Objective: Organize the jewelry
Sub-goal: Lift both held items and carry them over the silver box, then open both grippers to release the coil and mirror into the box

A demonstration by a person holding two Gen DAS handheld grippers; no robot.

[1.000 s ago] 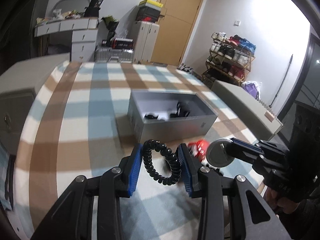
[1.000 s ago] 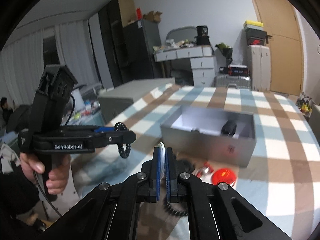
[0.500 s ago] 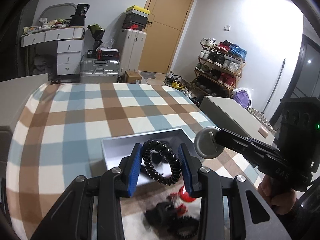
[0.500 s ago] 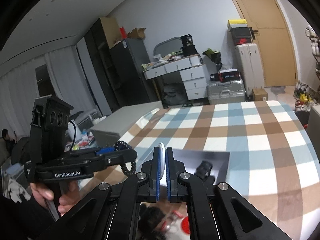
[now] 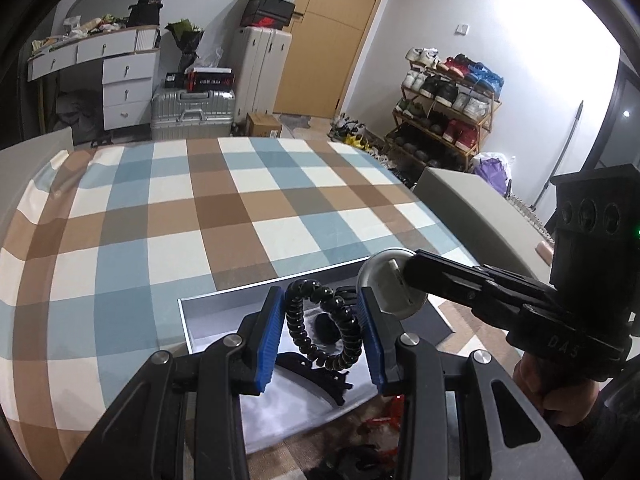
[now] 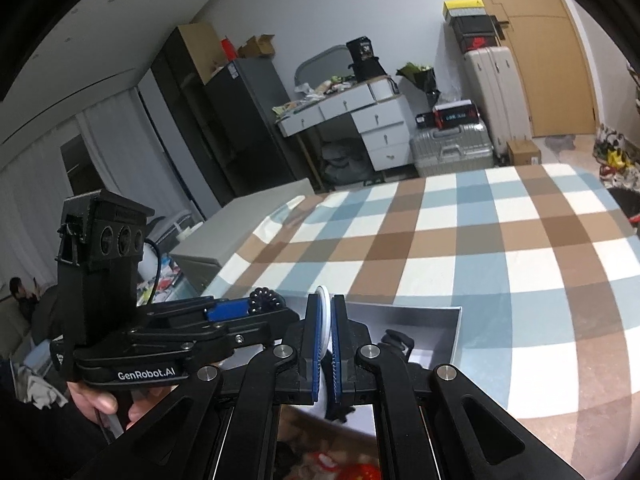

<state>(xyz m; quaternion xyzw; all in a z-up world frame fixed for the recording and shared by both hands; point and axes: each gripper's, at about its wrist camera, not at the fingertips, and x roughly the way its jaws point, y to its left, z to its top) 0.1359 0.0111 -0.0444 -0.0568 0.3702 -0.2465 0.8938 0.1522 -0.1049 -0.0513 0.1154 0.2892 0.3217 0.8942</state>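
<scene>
My left gripper (image 5: 320,332) is shut on a black beaded bracelet (image 5: 320,328) and holds it above the open grey box (image 5: 208,312). My right gripper (image 6: 325,344) is shut on a thin round white disc (image 6: 325,320), also over the box (image 6: 440,320); the disc shows in the left wrist view (image 5: 390,288). Inside the box lie a black hair clip (image 5: 312,376) and other dark pieces (image 6: 396,340). The left gripper with the bracelet (image 6: 264,300) shows at the left of the right wrist view.
The box stands on a table with a blue, brown and white checked cloth (image 5: 200,208). Red and black items (image 6: 352,468) lie on the cloth in front of the box. Grey stools (image 5: 472,200) stand beside the table.
Both grippers have moved forward and up, from in front of the box to above its open inside. Each kept hold of its item.
</scene>
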